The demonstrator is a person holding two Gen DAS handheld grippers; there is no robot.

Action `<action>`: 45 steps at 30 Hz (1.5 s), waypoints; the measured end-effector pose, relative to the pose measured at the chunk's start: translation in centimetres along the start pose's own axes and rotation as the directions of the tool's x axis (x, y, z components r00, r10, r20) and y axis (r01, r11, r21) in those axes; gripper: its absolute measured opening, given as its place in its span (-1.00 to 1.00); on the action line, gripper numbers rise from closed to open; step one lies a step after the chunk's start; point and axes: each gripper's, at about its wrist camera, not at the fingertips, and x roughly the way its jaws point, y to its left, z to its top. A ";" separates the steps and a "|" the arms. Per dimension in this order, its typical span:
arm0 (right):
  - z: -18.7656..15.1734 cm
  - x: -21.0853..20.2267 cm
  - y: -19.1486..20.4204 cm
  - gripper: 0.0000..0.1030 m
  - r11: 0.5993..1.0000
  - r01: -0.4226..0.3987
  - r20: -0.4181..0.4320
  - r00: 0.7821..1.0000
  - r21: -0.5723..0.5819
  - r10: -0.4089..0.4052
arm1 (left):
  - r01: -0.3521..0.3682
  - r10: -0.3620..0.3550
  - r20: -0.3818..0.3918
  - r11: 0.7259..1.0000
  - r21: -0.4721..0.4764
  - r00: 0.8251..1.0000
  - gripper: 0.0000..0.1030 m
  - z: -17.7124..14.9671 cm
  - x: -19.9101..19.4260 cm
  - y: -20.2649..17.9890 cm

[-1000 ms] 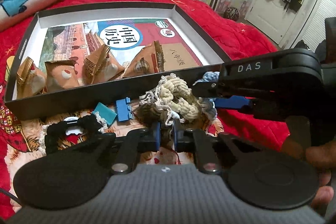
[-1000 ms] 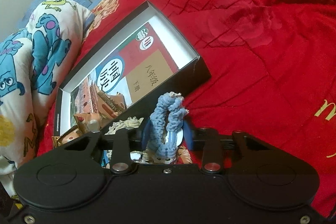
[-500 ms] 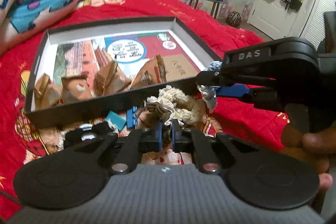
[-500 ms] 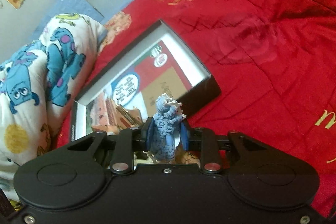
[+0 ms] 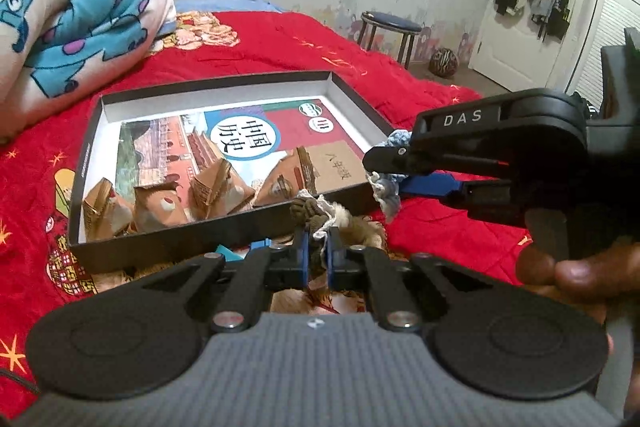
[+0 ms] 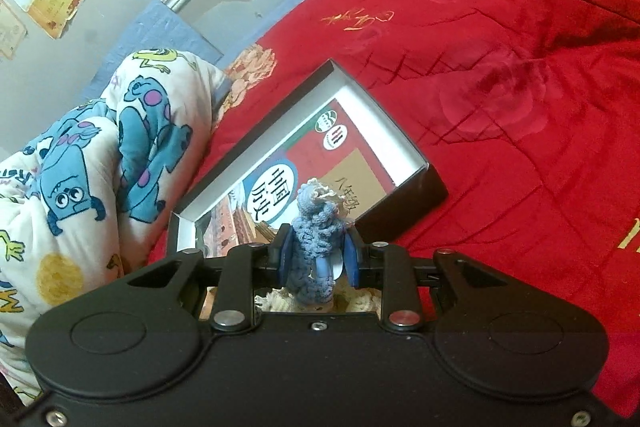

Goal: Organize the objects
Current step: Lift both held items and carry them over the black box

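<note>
One red bedspread [image 5: 280, 43] w/ black box [image 5: 192, 247], stool [image 5: 390, 27] nr wall.

A big red bed [image 5: 280, 43] holds a flat black box [image 5: 168, 247] just ahead of the tool, and a monster blanket [image 5: 80, 7] far left.
</note>
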 end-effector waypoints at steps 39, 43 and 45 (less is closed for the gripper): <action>4.1 -0.2 0.6 -0.50 0.995 -0.098 0.099 0.990 0.019 0.096 | 0.205 -0.202 0.316 0.978 0.026 0.927 -0.80 3.8 0.7 -0.4; 4.5 0.6 -0.8 -0.50 0.998 -0.051 0.101 0.994 0.042 0.046 | 0.196 -0.193 0.308 0.980 0.021 0.931 -0.80 4.3 1.9 -0.6; 4.6 1.0 -1.4 -0.50 0.998 -0.047 0.105 0.994 0.051 0.042 | 0.215 -0.207 0.296 0.977 0.004 0.932 -0.80 4.7 3.0 -0.6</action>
